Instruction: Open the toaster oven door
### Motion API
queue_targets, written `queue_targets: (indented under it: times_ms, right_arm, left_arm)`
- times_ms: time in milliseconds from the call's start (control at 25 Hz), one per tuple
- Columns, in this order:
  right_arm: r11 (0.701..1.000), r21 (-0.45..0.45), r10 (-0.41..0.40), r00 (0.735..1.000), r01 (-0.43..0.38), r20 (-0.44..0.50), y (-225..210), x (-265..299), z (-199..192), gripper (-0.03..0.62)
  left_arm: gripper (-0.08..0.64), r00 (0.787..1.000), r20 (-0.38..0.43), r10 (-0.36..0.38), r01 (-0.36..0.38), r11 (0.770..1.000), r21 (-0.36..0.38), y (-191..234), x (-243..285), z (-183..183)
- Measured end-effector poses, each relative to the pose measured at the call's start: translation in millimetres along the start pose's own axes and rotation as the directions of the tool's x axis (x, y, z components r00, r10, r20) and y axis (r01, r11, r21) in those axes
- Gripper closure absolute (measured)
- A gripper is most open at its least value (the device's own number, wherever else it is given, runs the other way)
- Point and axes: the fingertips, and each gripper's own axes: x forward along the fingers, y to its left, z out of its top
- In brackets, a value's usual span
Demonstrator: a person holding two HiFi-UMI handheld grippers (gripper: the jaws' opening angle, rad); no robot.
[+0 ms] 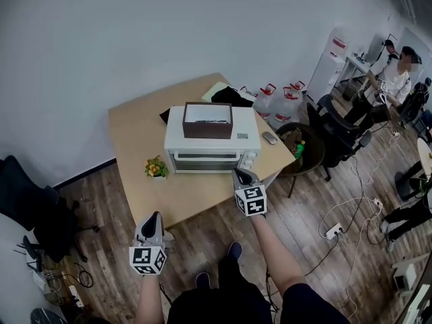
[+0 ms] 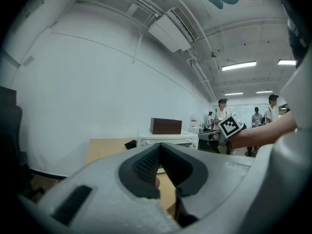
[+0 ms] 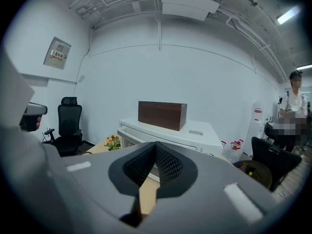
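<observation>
A white toaster oven point(image 1: 211, 142) stands on the wooden table point(image 1: 135, 130) with its glass door shut and a brown box point(image 1: 208, 119) on top. My right gripper point(image 1: 242, 175) is shut and empty, just in front of the oven's right front corner over the table edge. In the right gripper view the oven point(image 3: 187, 136) lies straight past the right gripper point(image 3: 155, 144). My left gripper point(image 1: 154, 219) is shut too, held low off the table's near edge. In the left gripper view the oven point(image 2: 168, 139) is farther off beyond the left gripper point(image 2: 160, 145).
A small potted flower point(image 1: 156, 168) sits left of the oven, a grey remote point(image 1: 268, 138) to its right. Water jugs point(image 1: 278, 104) and a round basket chair point(image 1: 302, 148) stand right of the table. A black office chair point(image 1: 34, 204) is at left. Cables and a power strip point(image 1: 333, 231) lie on the floor; people point(image 1: 399, 73) sit at far right.
</observation>
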Motion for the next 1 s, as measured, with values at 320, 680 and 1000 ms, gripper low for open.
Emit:
queue_targets:
  times_ms: [320,680,1000]
  right_arm:
    - [0.998,0.063,0.011,1.0,-0.01,-0.029,-15.7,18.1,-6.7,0.586]
    - [0.999,0.043,-0.004,0.994,0.008,-0.109,-42.1,55.1,-9.2,0.586]
    - [0.996,0.079,-0.024,0.983,0.039,-0.184,-59.6,74.7,-32.1,0.586]
  left_arm:
    - [0.561,1.0,-0.018,0.001,-0.001,1.0,0.007,2.2,-2.3,-5.7]
    - [0.561,1.0,-0.031,-0.003,0.003,1.0,-0.003,-0.8,0.1,-11.5]
    - [0.561,0.999,-0.03,-0.011,0.011,1.0,-0.016,0.7,-3.6,-12.3]
